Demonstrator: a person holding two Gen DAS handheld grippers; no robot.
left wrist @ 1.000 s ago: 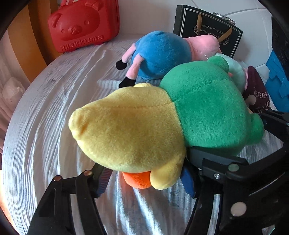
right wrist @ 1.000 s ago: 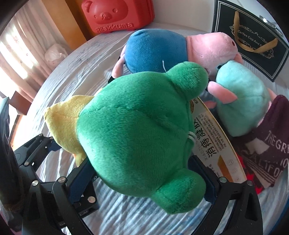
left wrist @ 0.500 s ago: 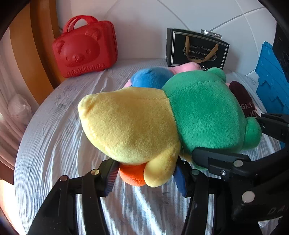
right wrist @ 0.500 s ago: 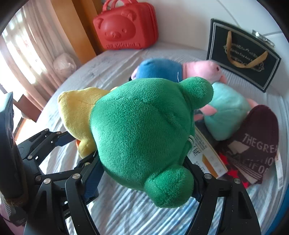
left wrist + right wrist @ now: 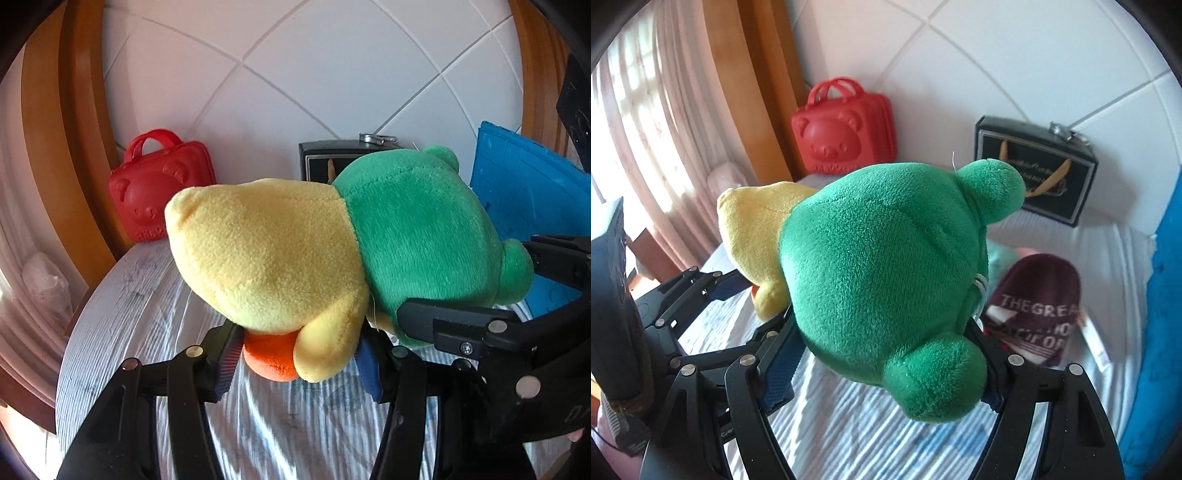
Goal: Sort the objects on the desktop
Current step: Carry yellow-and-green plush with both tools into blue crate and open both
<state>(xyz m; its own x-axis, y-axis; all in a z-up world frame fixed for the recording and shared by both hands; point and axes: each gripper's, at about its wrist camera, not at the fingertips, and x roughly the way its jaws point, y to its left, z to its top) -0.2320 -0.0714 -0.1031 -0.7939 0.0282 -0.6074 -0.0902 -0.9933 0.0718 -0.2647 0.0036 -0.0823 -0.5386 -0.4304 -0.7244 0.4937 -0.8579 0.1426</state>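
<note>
The plush (image 5: pixel 343 254) is held clear of the striped cloth (image 5: pixel 155 306) by both grippers at once. It has a yellow body and a green head with two rounded ears.

Long axis: roughly level, running from the yellow end to the green end. In the left wrist view the yellow end points left, toward the red case (image 5: pixel 159 188), and the green head points right, toward the blue panel (image 5: pixel 532 195). In the right wrist view the green head (image 5: pixel 886 266) fills the centre, with the yellow body behind it on the left. The back of the plush faces up; an orange foot (image 5: pixel 271 356) hangs below the yellow part.

Left gripper (image 5: pixel 295 360): its jaws closed in during the last second and have since held steady; they now clamp the lower yellow body and the orange foot, with a pad pressed on each side.

Right gripper (image 5: pixel 886 365): its jaws likewise closed in and now stand steady; they clamp the green head low down, one finger on either side, just beside the nearer ear.

Background: the red case stands against the tiled wall. A black gift bag (image 5: pixel 1038 177) stands further right along the same wall. A maroon cloth (image 5: pixel 1038 310) with white lettering lies on the striped cloth below and to the right of the plush, apart from it. Curtains (image 5: pixel 646 122) hang at the left.
</note>
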